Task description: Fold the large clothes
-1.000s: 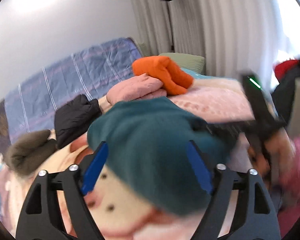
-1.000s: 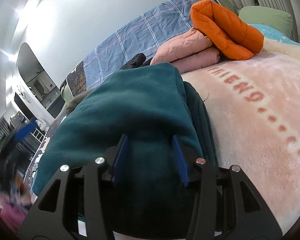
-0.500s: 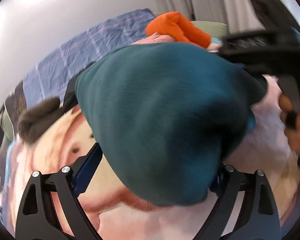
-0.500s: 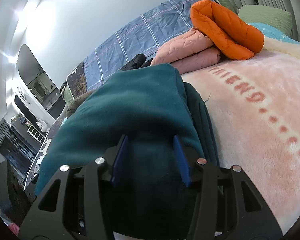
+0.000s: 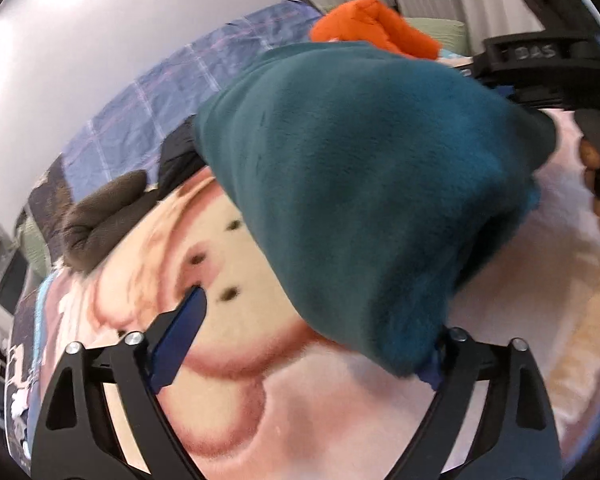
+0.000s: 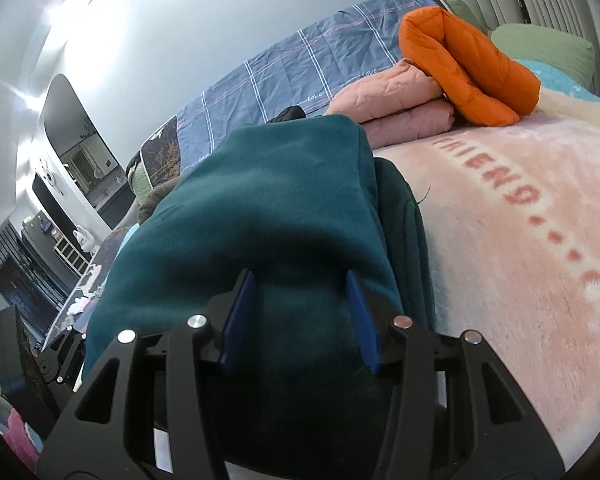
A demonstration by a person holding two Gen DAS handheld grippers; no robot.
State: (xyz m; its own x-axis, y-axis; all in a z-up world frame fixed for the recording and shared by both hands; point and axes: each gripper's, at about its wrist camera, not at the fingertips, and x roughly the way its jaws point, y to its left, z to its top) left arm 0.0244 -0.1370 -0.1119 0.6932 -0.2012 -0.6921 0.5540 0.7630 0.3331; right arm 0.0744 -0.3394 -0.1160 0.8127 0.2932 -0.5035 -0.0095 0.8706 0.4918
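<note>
A bed is covered by a fluffy pink blanket (image 6: 520,216) lettered in red, beneath a plain pale wall. A folded teal fleece garment (image 6: 268,208) lies on it, clenched in the right gripper (image 6: 300,320). The left gripper (image 5: 312,344), jaws just narrowing, stands released around its soft corner.

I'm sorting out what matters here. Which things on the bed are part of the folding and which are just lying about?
In the job:
- teal fleece garment
- right tongs, closed on it
- left tongs, jaws apart, just been closing, fleece between them

Lying about:
- orange puffer jacket
- folded pink quilted garment
- brown garment
- green pillow
- pink blanket underneath
</note>
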